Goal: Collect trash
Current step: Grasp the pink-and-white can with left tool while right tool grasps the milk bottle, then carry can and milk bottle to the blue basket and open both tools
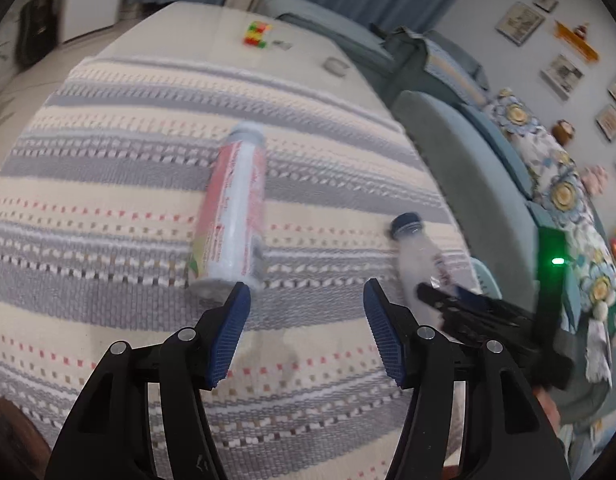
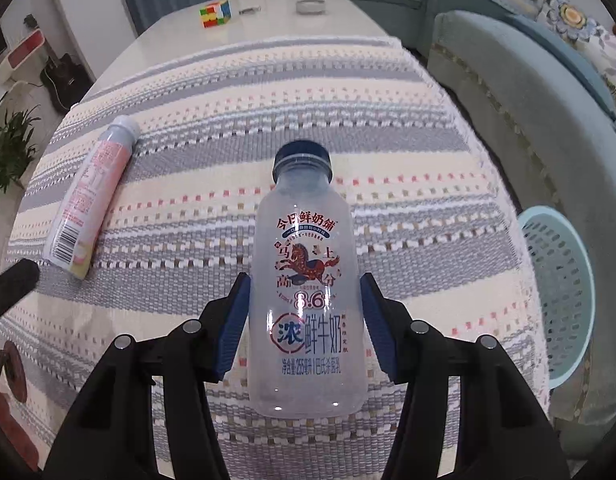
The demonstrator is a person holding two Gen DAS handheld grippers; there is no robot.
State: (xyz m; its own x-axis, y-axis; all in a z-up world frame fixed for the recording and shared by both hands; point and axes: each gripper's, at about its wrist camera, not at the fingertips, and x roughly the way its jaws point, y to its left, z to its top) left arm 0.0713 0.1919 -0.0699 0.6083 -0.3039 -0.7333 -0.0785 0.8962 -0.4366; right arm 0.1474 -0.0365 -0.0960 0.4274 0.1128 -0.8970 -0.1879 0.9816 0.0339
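A clear milk bottle (image 2: 308, 264) with a dark blue cap and a red horse print lies on the striped cloth (image 2: 407, 128). My right gripper (image 2: 306, 280) is shut on it, its blue pads pressing on both sides of the body. In the left wrist view that bottle (image 1: 415, 248) shows at the right with the right gripper (image 1: 443, 292) on it. A pink and white bottle (image 1: 236, 200) lies on its side just ahead of my left gripper (image 1: 306, 292), which is open with nothing between its fingers. The right wrist view has the pink bottle (image 2: 92, 196) at the left.
A light blue slotted basket (image 2: 563, 280) stands off the table's right edge, beside a grey-green sofa (image 2: 527, 100). A coloured puzzle cube (image 2: 215, 13) and a small glass dish (image 2: 309, 7) sit at the table's far end. A potted plant (image 2: 8, 148) stands at the left.
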